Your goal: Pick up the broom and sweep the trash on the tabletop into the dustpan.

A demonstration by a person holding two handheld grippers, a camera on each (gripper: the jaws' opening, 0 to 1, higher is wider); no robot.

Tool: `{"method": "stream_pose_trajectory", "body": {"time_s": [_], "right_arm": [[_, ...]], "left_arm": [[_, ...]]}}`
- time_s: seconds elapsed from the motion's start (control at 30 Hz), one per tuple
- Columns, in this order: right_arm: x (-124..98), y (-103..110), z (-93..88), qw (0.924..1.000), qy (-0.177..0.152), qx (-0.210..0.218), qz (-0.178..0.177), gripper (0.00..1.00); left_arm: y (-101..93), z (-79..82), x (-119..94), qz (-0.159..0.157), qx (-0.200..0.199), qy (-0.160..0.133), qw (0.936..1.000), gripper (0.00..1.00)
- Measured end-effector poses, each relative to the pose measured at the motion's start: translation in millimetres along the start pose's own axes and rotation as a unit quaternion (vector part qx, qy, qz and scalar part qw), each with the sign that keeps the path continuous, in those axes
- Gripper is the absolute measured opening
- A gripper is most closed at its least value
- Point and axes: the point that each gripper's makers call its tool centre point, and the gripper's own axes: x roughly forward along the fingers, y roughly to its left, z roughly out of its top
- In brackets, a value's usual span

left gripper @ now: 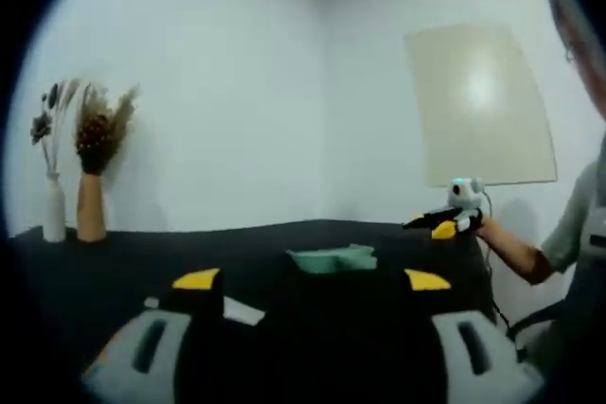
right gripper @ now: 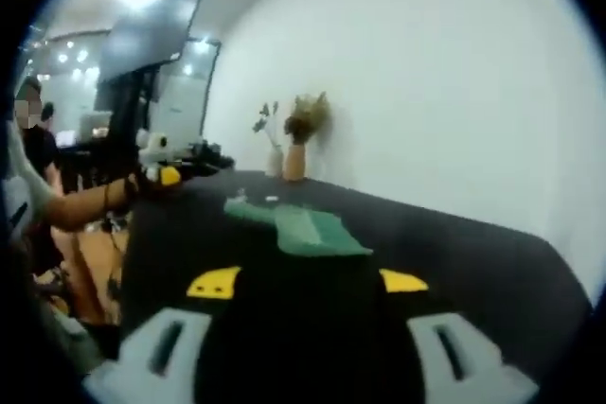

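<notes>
The black tabletop (left gripper: pixel 142 262) spreads across the lower half of both views, with white walls behind it, and from how things lie the task looks to be at its very start: nothing is picked up yet and both tools hang above the table edge, facing the work. In the left gripper view the left gripper (left gripper: pixel 312 281) rises from the bottom of the frame with its yellow-tipped jaws spread wide and nothing between them; in the right gripper view the right gripper (right gripper: pixel 308 283) stands the same way, jaws parted and empty. The other tool also shows at a distance: the right gripper at centre right of the left gripper view, the left gripper at centre left of the right gripper view, each held out over the table by a person's arm. The green dustpan (right gripper: pixel 312 229) lies flat on the table just above frame centre, well apart from both sets of jaws; it looks low and wedge-like, with a paler green part running toward the upper left that may be the broom (right gripper: pixel 248 209), though the blur makes that uncertain. A few small pale specks beside it at the far end could be the trash (right gripper: pixel 272 200). The next move, I judge, calls for one tool to reach forward to the green things and close on the broom's handle. At upper left of the left gripper view stand a tan vase (left gripper: pixel 91 207) of dried flowers and a smaller white vase (left gripper: pixel 54 207).
</notes>
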Motion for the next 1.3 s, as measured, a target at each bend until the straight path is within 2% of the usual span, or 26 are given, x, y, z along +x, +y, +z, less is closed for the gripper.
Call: {"method": "stream_pose_trajectory", "body": {"time_s": [0.07,0.2,0.27,0.33,0.37,0.43,0.47,0.5,0.63,0.8,0.93,1.03,1.1,1.13,1.2,1.23,1.27,1.3], "right_arm": [[0,-4,8.6,1.0,0.008,-0.003,0.001,0.49],[7,-13,21.7,0.9976,0.063,-0.028,0.011,0.44],[15,-17,27.3,0.9946,0.09,-0.05,0.016,0.41],[22,-18,30.8,0.9901,0.113,-0.076,0.033,0.38],[27,-22,31.3,0.9869,0.139,-0.075,0.033,0.38],[37,-23,34.8,0.9834,0.161,-0.078,0.03,0.34],[40,-29,44.8,0.9826,0.166,-0.077,0.027,0.33],[46,-31,47.1,0.9807,0.177,-0.079,0.027,0.32],[69,-30,44.9,0.9716,0.229,-0.056,0.019,0.31],[95,-24,42.7,0.9609,0.275,0.031,0.0,0.28],[107,-27,39.5,0.9453,0.317,0.069,-0.035,0.23],[116,-25,34.0,0.9297,0.351,0.103,-0.045,0.21],[122,-19,28.6,0.917,0.372,0.139,-0.042,0.21],[123,-16,25.1,0.9068,0.385,0.167,-0.044,0.21],[128,-17,19.2,0.8954,0.403,0.181,-0.056,0.21],[128,-17,15.9,0.8873,0.417,0.185,-0.066,0.2],[132,-20,15.6,0.886,0.418,0.187,-0.076,0.2],[132,-20,14.0,0.8784,0.428,0.195,-0.086,0.19]], "left_arm": [[-6.7,-1.7,3,-0.008,0.005,0.008,0.9999,0.76],[-21.6,-1.8,8,-0.025,0.018,0.016,0.9994,0.76],[-28.7,-5.0,13,-0.033,0.022,0.025,0.9989,0.76],[-31.5,-12.9,18,-0.028,0.036,0.045,0.998,0.76],[-34.4,-15.0,20,-0.029,0.038,0.048,0.9977,0.76],[-38.9,-17.2,22,-0.03,0.042,0.054,0.9972,0.76],[-41.6,-16.6,23,-0.032,0.044,0.053,0.9971,0.76],[-43.9,-15.3,24,-0.034,0.045,0.051,0.9971,0.76],[-48.9,-9.0,30,-0.034,0.041,0.036,0.9979,0.76],[-51.1,-11.4,36,-0.04,0.039,0.035,0.9978,0.75],[-50.0,-13.0,36,-0.041,0.04,0.036,0.9977,0.75],[-47.4,-9.7,35,-0.043,0.035,0.03,0.998,0.75],[-46.1,-8.4,36,-0.042,0.038,0.03,0.9979,0.74],[-46.3,-8.1,36,-0.043,0.041,0.031,0.9977,0.74],[-48.0,-9.1,37,-0.048,0.052,0.04,0.9967,0.75],[-49.0,-9.4,37,-0.05,0.055,0.043,0.9963,0.75],[-49.9,-8.9,38,-0.051,0.062,0.047,0.9957,0.75],[-51.3,-8.5,38,-0.055,0.066,0.047,0.9952,0.75]]}}
